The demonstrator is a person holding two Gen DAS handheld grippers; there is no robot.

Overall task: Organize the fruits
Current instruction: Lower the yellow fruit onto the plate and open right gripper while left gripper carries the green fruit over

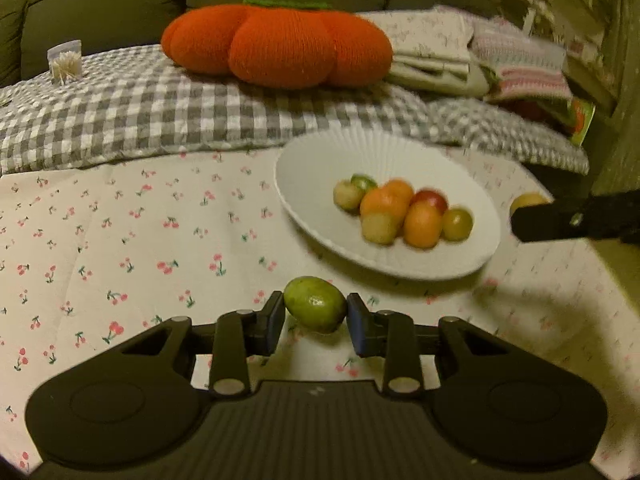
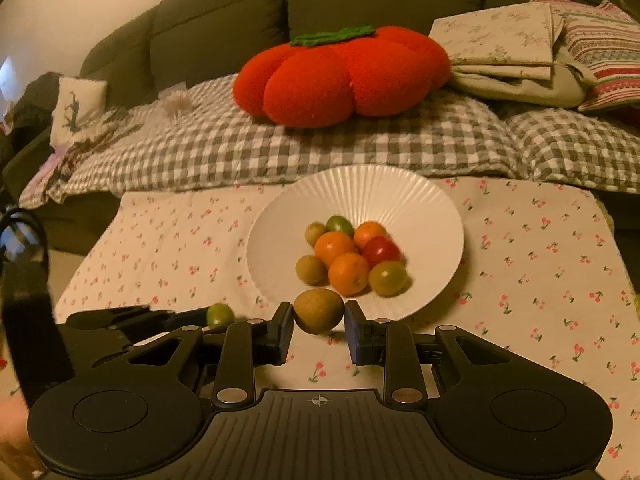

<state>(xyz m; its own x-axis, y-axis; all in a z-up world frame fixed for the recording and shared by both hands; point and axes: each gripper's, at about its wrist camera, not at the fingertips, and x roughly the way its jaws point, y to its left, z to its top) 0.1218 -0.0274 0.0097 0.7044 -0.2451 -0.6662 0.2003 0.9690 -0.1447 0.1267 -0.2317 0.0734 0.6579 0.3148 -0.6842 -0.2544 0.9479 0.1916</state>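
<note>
Between my left claw pads sits a green fruit; my right claw grips a brown fruit at the plate rim. Risk: round fruits squirt from flat pads, or roll off onto the worktop.

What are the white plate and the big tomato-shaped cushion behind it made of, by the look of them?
White plate: likely glazed ceramic; rigid, with fine radial ribs and a soft sheen. Tomato-shaped cushion: soft stuffed fabric, matte and fuzzy, perhaps knit or fleece, with a green felt-like top.
</note>
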